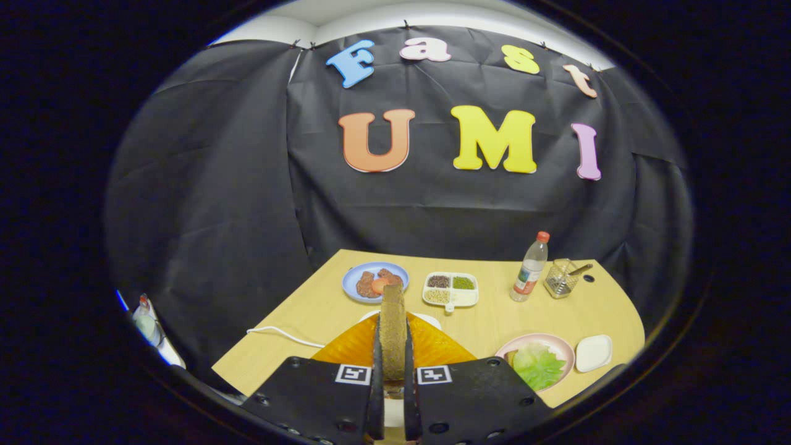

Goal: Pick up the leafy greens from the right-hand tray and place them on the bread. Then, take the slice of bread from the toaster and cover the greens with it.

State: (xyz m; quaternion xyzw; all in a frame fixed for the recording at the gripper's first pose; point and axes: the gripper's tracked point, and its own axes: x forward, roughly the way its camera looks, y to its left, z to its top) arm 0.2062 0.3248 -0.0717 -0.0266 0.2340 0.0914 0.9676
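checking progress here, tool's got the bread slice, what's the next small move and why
Probably carry the bread slice, clamped upright in the tool, right and down toward the pink plate, tilting it flat. The leafy greens lie there uncovered, so the slice likely goes on them.

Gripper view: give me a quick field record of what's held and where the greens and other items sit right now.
tongs: shut on bread slice, held upright on edge
greens: on pink plate, ahead and right of the tongs
orange mat: under the held slice
blue plate: beyond the tongs, holds brownish food
divided tray: right of blue plate
bottle: far right, upright
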